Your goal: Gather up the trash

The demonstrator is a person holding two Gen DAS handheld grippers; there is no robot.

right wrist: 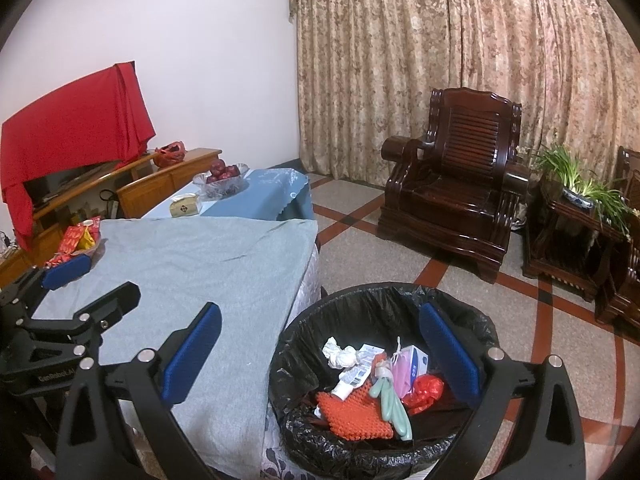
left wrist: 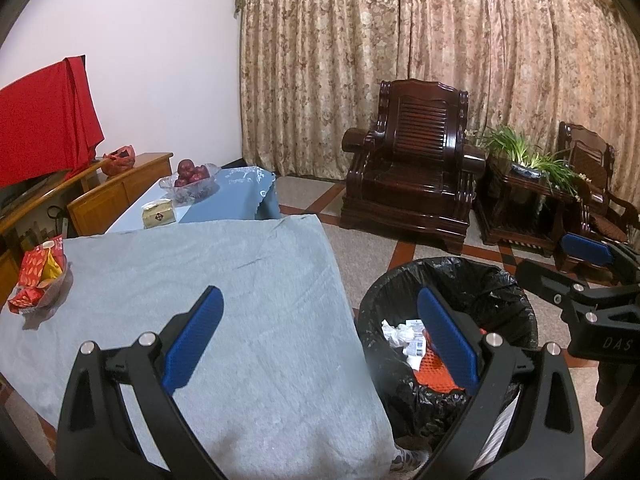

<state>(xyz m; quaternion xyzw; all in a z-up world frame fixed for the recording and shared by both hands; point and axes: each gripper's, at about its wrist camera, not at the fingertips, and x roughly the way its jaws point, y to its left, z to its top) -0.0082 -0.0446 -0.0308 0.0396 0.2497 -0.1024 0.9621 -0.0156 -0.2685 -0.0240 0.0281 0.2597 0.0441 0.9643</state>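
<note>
A round bin lined with a black bag (right wrist: 304,320) stands on the floor by the table's right edge; it also shows in the left wrist view (left wrist: 500,280). In it lie crumpled white paper (right wrist: 340,354), an orange mesh piece (right wrist: 352,412), a pink and white box (right wrist: 412,362), a red wrapper (right wrist: 426,392) and a pale green item (right wrist: 390,400). My right gripper (right wrist: 320,354) is open and empty above the bin. My left gripper (left wrist: 320,340) is open and empty over the table's right edge.
The table wears a grey cloth (left wrist: 200,300). A bowl of red snack packets (left wrist: 38,280) sits at its far left. Beyond stand a tissue box (left wrist: 159,213), a glass bowl of apples (left wrist: 191,180), a dark wooden armchair (right wrist: 452,184) and a plant stand (right wrist: 576,216).
</note>
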